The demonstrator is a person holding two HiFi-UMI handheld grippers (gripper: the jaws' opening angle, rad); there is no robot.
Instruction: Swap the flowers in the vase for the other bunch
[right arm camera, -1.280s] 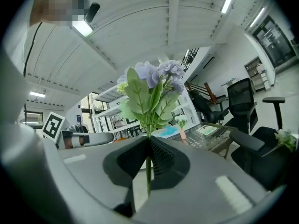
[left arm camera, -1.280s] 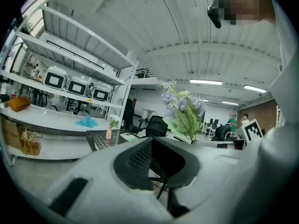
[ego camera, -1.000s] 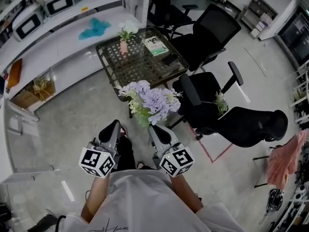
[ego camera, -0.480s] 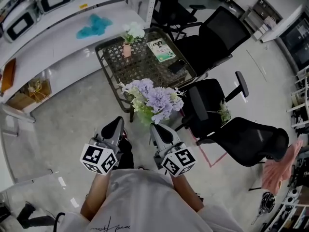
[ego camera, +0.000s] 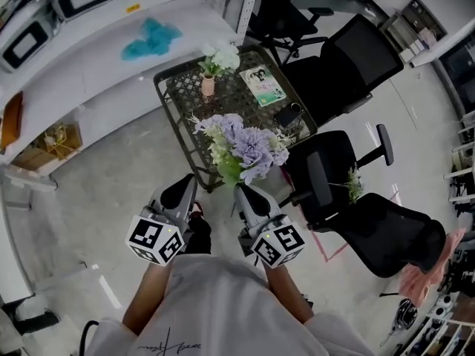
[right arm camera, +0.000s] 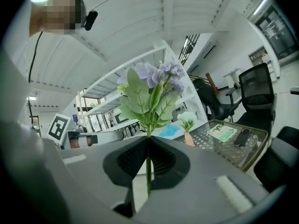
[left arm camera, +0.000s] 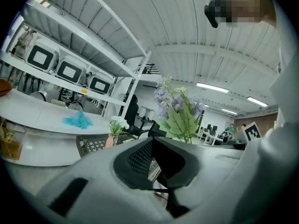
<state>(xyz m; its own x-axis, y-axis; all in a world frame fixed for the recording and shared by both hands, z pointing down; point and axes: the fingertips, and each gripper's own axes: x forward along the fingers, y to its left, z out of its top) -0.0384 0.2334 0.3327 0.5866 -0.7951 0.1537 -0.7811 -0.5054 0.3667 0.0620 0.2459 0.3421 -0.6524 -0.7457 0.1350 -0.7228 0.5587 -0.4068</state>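
Observation:
My right gripper [ego camera: 243, 191] [right arm camera: 148, 146] is shut on the green stem of a purple flower bunch [ego camera: 245, 145] [right arm camera: 152, 90], which stands upright above the jaws. My left gripper [ego camera: 184, 190] [left arm camera: 152, 141] is shut with nothing in it, level with the right one and to its left. Ahead stands a small pink vase [ego camera: 208, 86] [right arm camera: 188, 137] [left arm camera: 110, 140] on a glass table [ego camera: 193, 110], holding white flowers [ego camera: 222, 58] [left arm camera: 118, 123]. Both grippers are well short of the table.
A booklet [ego camera: 262, 85] and a dark phone [ego camera: 287, 114] lie on the table's right half. Black office chairs [ego camera: 338, 176] crowd the right side. A white shelf unit [ego camera: 89, 43] with a teal cloth [ego camera: 152, 38] runs behind the table. Pale floor lies to the left.
Table and vase have drawn nearer, shifting right and down in the head view, as both grippers travel forward together. The purple bunch stays in the right gripper.

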